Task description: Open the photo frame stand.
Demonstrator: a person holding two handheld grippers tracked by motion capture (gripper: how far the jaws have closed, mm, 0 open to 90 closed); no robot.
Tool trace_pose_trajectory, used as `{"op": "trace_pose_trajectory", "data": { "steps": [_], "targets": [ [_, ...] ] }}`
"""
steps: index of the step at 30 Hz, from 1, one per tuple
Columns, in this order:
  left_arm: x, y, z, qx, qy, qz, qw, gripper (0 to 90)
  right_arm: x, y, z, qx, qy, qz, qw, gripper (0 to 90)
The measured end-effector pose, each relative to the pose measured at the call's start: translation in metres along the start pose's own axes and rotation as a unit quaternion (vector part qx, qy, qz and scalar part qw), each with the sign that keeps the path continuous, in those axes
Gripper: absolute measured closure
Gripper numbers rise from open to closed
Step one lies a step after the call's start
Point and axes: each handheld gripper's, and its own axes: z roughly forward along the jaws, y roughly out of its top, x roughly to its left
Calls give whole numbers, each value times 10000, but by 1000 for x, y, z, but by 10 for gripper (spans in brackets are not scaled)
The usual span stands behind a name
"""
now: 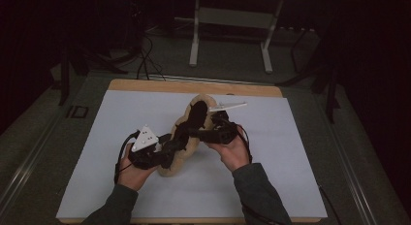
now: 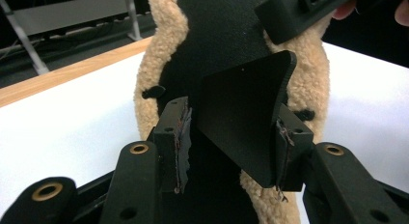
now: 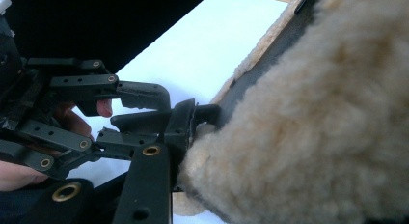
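Tan fleece with a black lining, some soft padded piece [image 1: 194,133], is held up off the white sheet [image 1: 271,152] near the table's middle. From the left, the left gripper [image 2: 231,142] stands partly open, a black flap [image 2: 243,113] between its pads, whether pinched I cannot tell. From the right, the right gripper [image 1: 201,133] clamps the fleecy edge.

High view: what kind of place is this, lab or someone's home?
Likely a lab or recording workspace, dimly lit: a wooden table under a white sheet, loose black cables on the grey floor, and a white metal bench frame behind it.
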Motion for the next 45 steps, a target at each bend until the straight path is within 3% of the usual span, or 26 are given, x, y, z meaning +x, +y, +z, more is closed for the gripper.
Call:
{"op": "trace_pose_trajectory", "data": {
  "steps": [11, 45],
  "targets": [
    [4, -5, -7, 17, -188, 50, 9998, 527, 5, 2, -1, 41, 51, -248, 9997, 621],
    [13, -19, -22, 93, -554, 231, 9982, 480, 11, 10, -2, 191, 45, -560, 9982, 623]
  ]
}}
